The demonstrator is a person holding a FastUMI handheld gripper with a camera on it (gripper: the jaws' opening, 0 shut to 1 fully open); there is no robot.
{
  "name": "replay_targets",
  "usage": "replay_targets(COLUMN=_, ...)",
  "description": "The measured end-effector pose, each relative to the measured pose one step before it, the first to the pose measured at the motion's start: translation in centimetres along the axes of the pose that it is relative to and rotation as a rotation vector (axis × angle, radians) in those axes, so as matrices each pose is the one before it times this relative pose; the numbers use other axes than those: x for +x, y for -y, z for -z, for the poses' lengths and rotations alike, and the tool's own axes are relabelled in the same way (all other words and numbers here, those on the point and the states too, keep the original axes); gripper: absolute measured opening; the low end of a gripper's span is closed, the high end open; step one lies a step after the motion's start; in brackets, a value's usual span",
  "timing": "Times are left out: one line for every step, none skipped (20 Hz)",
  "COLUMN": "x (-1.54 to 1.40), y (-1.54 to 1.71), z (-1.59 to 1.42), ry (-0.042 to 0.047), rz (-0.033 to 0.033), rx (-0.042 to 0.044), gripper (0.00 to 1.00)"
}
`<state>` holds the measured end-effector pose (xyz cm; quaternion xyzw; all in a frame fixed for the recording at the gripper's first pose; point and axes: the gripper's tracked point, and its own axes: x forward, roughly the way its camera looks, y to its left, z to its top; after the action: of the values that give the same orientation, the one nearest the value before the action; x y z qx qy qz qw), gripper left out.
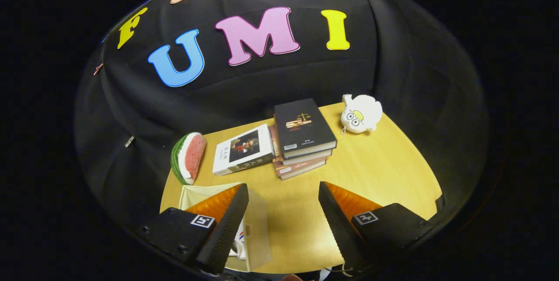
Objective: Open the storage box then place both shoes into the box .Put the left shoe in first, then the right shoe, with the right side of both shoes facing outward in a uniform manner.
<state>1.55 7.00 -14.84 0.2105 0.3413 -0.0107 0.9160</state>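
The hand-held gripper [283, 202] hangs above the yellow-tan wooden bench [375, 172] with its two fingers spread wide apart and nothing between them but bare bench top. Under and just beside the left finger [227, 224] sits the translucent whitish plastic storage box [257, 224], its near wall partly hidden by that finger; something white with a red and blue mark shows through its side, too hidden to tell what it is. Beyond the fingers, near the middle of the bench, stands a stack of books topped by a black hardcover book with a gold emblem [303, 126]. Touching the stack on its left lies a white book with a portrait on its cover [243, 150]. Further left, at the bench edge, rests a watermelon-slice soft toy, red with a green rind [188, 157]. To the right of the stack, near the far edge, sits a white plush toy with round eyes and a yellow beak [360, 114], well apart from the books
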Motion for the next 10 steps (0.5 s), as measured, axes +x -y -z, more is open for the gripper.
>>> replay_targets(x=-0.368, y=1.09, z=-0.666, ry=0.02494, rz=0.00771, rx=-0.00679, gripper=0.99)
replay_targets(x=-0.297, y=0.954, z=-0.547, ry=0.02651, rz=0.00555, rx=-0.00749, gripper=0.99)
replay_targets(x=-0.277, y=0.973, z=-0.589, ry=0.02472, rz=0.00473, rx=-0.00785, gripper=0.99)
replay_targets(x=-0.251, y=0.936, z=-0.674, ry=0.03216, rz=0.00532, rx=-0.01246, gripper=0.99)
replay_targets(x=-0.316, y=0.988, z=-0.936, ry=0.04074, rz=0.00764, rx=-0.0169, gripper=0.99)
replay_targets(x=-0.417, y=0.951, z=-1.208, ry=0.05162, rz=0.007, rx=-0.01912, gripper=0.99)
replay_targets(x=-0.261, y=0.701, z=-0.89, ry=0.04413, rz=0.00633, rx=-0.01519, gripper=0.99)
replay_targets(x=-0.273, y=0.721, z=-0.903, ry=0.03941, rz=0.00616, rx=-0.01191, gripper=0.99)
replay_targets(x=-0.287, y=0.601, z=-0.858, ry=0.03638, rz=0.00435, rx=-0.00494, gripper=0.98)
replay_targets(x=-0.312, y=0.539, z=-0.806, ry=0.03779, rz=0.00334, rx=-0.00165, gripper=0.99)
